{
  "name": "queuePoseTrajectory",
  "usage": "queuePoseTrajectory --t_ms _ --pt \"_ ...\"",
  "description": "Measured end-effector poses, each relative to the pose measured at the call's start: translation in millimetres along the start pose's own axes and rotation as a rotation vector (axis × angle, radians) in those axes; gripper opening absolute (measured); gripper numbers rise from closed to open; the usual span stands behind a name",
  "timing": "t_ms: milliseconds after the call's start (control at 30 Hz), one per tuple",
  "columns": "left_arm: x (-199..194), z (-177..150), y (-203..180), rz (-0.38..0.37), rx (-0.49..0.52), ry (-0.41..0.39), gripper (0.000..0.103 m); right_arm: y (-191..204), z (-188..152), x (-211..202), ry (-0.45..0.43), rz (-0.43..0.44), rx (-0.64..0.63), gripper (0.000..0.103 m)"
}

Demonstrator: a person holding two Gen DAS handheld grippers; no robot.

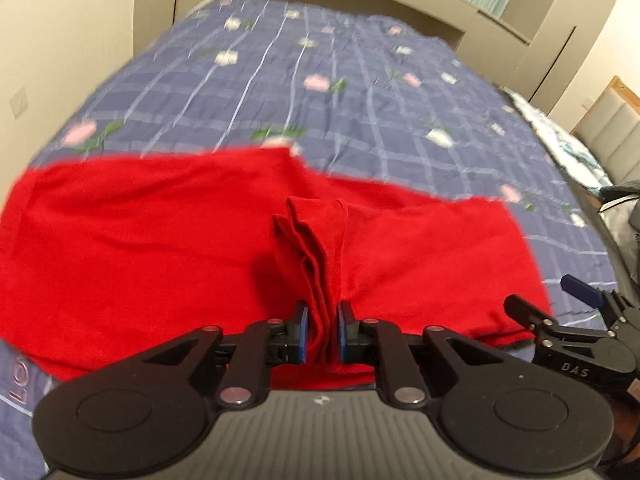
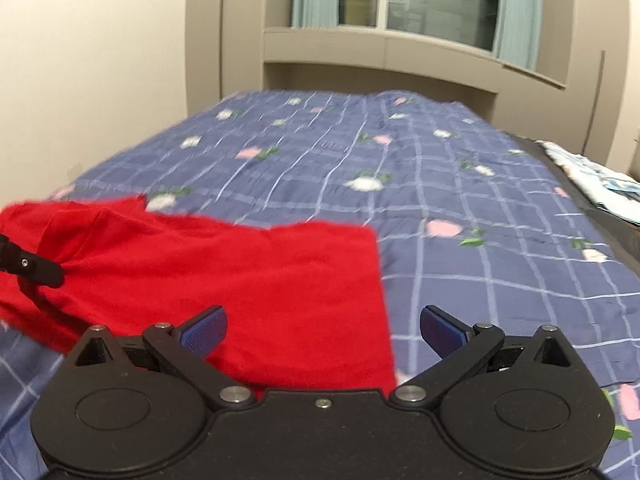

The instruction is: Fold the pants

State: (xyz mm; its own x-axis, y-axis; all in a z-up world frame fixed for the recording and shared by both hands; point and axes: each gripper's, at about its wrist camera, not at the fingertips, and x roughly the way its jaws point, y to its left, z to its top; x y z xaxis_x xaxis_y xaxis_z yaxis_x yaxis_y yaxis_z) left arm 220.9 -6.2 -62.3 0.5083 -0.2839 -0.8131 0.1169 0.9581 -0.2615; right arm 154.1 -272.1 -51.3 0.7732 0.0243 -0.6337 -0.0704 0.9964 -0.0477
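Observation:
The red pants [image 1: 140, 248] lie spread across the near part of the bed. My left gripper [image 1: 322, 334] is shut on a bunched fold of the red cloth, which rises as a ridge between its blue pads. The right gripper shows at the right edge of the left wrist view [image 1: 560, 304], open beside the pants' right end. In the right wrist view my right gripper [image 2: 323, 330] is open and empty just above the right end of the pants [image 2: 280, 288]. The left gripper's finger [image 2: 32, 270] shows there at the far left, pinching the cloth.
The bed carries a blue checked sheet with flowers [image 2: 440, 184]. A pale wall [image 2: 100, 60] runs along its left side, cabinets and a window [image 2: 420, 0] stand behind it. A light printed quilt [image 2: 592, 184] lies at the bed's right edge.

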Motion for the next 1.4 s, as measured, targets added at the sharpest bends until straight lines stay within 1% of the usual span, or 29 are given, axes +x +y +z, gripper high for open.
queuePoseTrajectory --t_ms 100,167,233,267,333,400,533,600,667,833,900,967,1067,1133,1233,1300,1333,1400 --pt "10.4 -7.2 6.3 -0.001 -0.026 0.024 0.017 9.7 -3.7 10.3 0.033 0.008 -0.032 0.102" --pt "9.4 -9.2 5.4 0.013 -0.019 0.015 0.027 8.3 -3.7 13.0 0.033 0.000 -0.045 0.102" --pt "7.5 -8.0 5.5 0.038 -0.021 0.006 0.048 3.5 -3.1 14.5 0.024 -0.008 -0.046 0.102" --pt "5.7 -6.9 5.9 0.051 -0.022 -0.004 0.055 0.2 -1.6 15.4 0.017 -0.015 -0.046 0.102" --pt "1.9 -3.5 6.9 0.086 -0.026 -0.041 0.073 -8.1 2.7 17.9 -0.006 -0.034 -0.051 0.102" --pt "1.4 1.3 8.2 0.132 -0.046 -0.072 0.083 -16.8 9.5 24.5 -0.037 -0.065 -0.056 0.102" --pt "6.5 9.6 14.0 0.216 -0.091 -0.120 0.084 -34.9 24.4 48.4 -0.059 -0.127 -0.043 0.102" --pt "16.3 11.3 18.5 0.255 -0.108 -0.108 0.084 -42.4 30.1 61.8 -0.058 -0.152 -0.036 0.102" --pt "26.8 10.9 23.0 0.263 -0.117 -0.069 0.084 -47.1 33.2 75.8 -0.047 -0.161 -0.037 0.102" --pt "38.4 8.5 17.4 0.296 -0.060 -0.065 0.088 -49.8 26.6 105.7 0.027 -0.152 -0.076 0.102" --pt "39.3 9.4 15.3 0.305 -0.058 -0.060 0.090 -49.8 21.1 110.5 0.034 -0.147 -0.087 0.102" --pt "36.2 10.9 15.5 0.303 -0.063 -0.055 0.090 -50.5 19.6 107.6 0.032 -0.146 -0.078 0.102" --pt "24.4 6.9 15.2 0.312 -0.073 -0.053 0.095 -49.7 19.1 89.5 0.022 -0.157 -0.072 0.102" --pt "16.4 -0.5 13.3 0.314 -0.047 -0.063 0.098 -49.2 13.1 70.1 0.005 -0.145 -0.057 0.102" --pt "17.9 -16.0 8.1 0.364 0.026 -0.053 0.100 -45.3 -3.8 47.6 0.004 -0.146 -0.054 0.103" --pt "21.1 -20.6 7.8 0.370 0.028 -0.051 0.101 -45.0 -15.9 44.6 0.032 -0.150 -0.042 0.103" --pt "22.3 -21.2 8.2 0.372 0.028 -0.057 0.103 -45.7 -20.2 44.6 0.042 -0.147 -0.028 0.103" --pt "26.1 -20.5 10.6 0.367 0.033 -0.046 0.103 -47.3 -21.8 44.0 0.043 -0.144 -0.009 0.103"
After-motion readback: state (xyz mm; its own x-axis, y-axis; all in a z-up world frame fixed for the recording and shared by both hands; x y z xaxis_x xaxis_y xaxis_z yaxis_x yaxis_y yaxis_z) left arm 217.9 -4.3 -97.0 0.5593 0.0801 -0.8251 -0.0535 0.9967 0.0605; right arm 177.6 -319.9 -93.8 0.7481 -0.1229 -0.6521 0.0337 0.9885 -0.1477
